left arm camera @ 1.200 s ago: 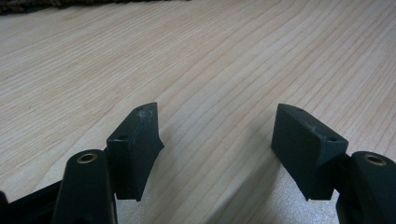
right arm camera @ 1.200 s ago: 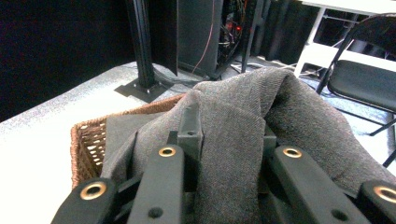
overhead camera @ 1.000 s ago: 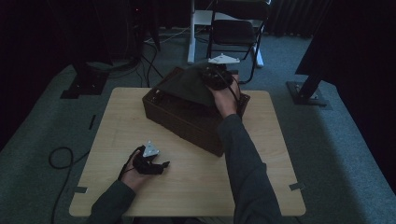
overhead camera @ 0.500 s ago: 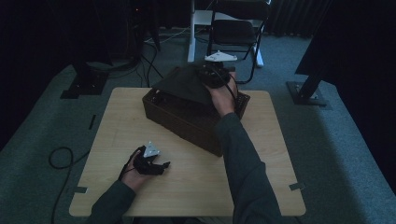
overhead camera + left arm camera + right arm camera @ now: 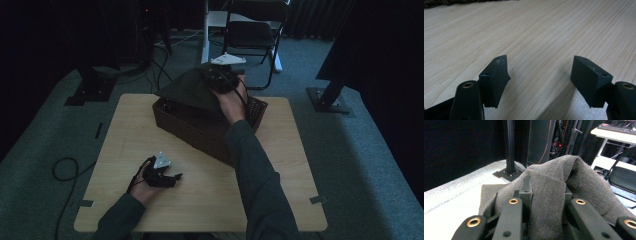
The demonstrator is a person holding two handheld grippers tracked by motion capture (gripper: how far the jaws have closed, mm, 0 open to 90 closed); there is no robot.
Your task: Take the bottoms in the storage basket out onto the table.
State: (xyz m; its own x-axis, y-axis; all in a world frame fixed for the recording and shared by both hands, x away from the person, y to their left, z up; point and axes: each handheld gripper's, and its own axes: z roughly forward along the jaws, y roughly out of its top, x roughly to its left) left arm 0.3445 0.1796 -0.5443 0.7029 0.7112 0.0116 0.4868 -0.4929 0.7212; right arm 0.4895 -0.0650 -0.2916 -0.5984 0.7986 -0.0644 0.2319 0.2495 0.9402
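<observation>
A dark grey cloth (image 5: 192, 90) hangs lifted above a dark wicker basket (image 5: 200, 127) at the back of the wooden table (image 5: 125, 130). My right gripper (image 5: 220, 80) is shut on the cloth near its top; in the right gripper view the cloth (image 5: 554, 195) is bunched between the jaws and drapes over them, hiding the fingertips (image 5: 525, 186) in part. My left gripper (image 5: 162, 176) rests near the table's front left, and in the left gripper view it (image 5: 540, 72) stands open over bare wood with nothing between its pads.
A folding chair (image 5: 252, 35) and a white desk leg (image 5: 205, 30) stand behind the table. Black stand bases (image 5: 327, 97) sit on the carpet at both sides. A cable (image 5: 65, 170) loops on the floor at the left.
My right gripper has risen a little with the cloth, pulling it higher over the basket. The left gripper has stayed where it was.
</observation>
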